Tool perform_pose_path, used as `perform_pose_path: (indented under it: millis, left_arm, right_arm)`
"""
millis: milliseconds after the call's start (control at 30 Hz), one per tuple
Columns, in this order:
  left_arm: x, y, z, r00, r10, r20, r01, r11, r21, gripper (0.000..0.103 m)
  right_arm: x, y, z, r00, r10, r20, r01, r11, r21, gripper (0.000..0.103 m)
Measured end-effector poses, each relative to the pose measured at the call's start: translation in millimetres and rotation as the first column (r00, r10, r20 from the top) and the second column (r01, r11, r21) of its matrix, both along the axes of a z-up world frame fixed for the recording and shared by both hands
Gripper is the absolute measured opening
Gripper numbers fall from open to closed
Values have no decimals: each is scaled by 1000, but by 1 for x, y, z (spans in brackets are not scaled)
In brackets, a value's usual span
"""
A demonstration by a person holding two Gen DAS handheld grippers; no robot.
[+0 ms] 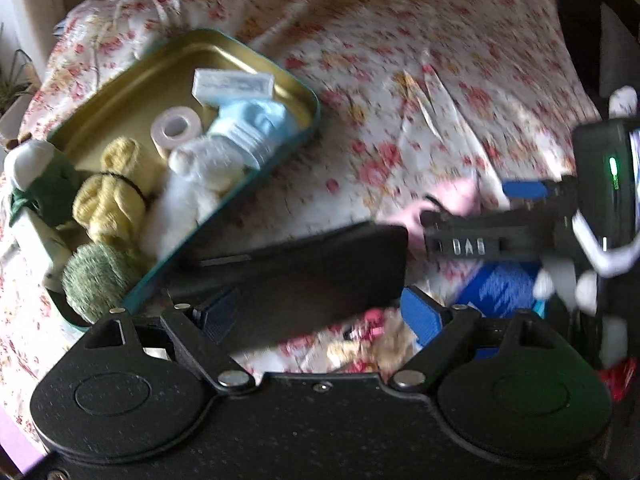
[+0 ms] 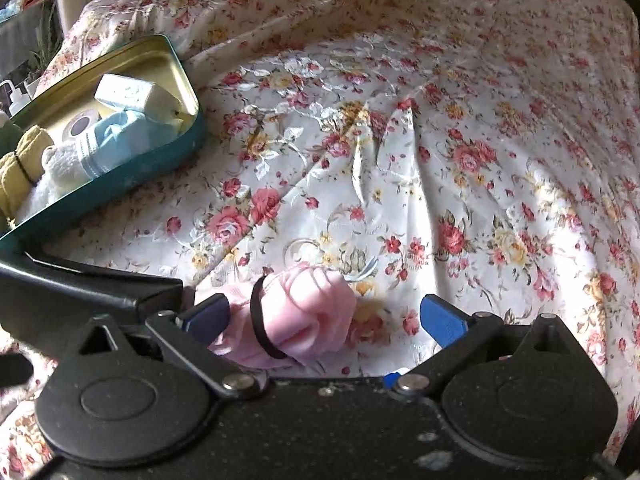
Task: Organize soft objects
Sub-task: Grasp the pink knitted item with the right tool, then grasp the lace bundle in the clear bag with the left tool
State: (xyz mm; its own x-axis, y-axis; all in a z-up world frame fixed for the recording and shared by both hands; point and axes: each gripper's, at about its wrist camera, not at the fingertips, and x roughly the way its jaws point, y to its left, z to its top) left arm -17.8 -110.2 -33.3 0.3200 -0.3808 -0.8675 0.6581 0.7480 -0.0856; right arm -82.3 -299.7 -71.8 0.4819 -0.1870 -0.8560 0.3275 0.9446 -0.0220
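Cloth roll [image 2: 298, 316], pink and banded, lies on the floral bedspread [image 2: 400, 140] between the spread fingers of the open right tool [image 2: 324, 316], touching its left finger. Left tool [image 1: 320, 312] gapes too, well apart from the tin [image 1: 288, 136].

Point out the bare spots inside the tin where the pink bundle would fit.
The tin has bare gold floor along its far side, between the far wall and the tape roll and white box. The near end is crowded with the yellow bundle, white plush and blue sock. The pink bundle lies between the right tool's open fingers.
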Motion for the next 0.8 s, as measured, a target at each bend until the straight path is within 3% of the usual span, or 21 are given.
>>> perform_pose_path:
  millis: [67, 133, 200, 300, 433, 667, 800]
  left_arm:
    - [-3, 0, -7, 1000, -14, -8, 14, 1000, 13, 84]
    - [-7, -2, -14, 999, -24, -24, 25, 999, 25, 83]
    - [-11, -4, -20, 999, -32, -38, 34, 999, 33, 83]
    - [-15, -4, -24, 999, -25, -21, 25, 999, 35, 84]
    - [-13, -2, -24, 999, -8, -33, 8, 1000, 4, 83]
    - [-8, 3, -31, 996, 21, -90, -26, 998, -51, 83]
    - [0, 3, -37, 981, 50, -185, -70, 992, -105, 81]
  right_arm:
    - [2, -2, -4, 1000, -1, -11, 1, 1000, 27, 91]
    - [0, -4, -5, 1000, 4, -6, -3, 997, 71, 71]
    - [-1, -7, -4, 1000, 7, 11, -8, 991, 131, 63]
    - [-5, -9, 0, 1000, -10, 27, 6, 992, 126, 49]
    - [-12, -21, 5, 997, -62, 56, 51, 982, 183, 40]
    - [-20, -26, 9, 993, -92, 75, 75, 976, 207, 38]
    - [-20, -26, 9, 992, -95, 83, 76, 975, 210, 37]
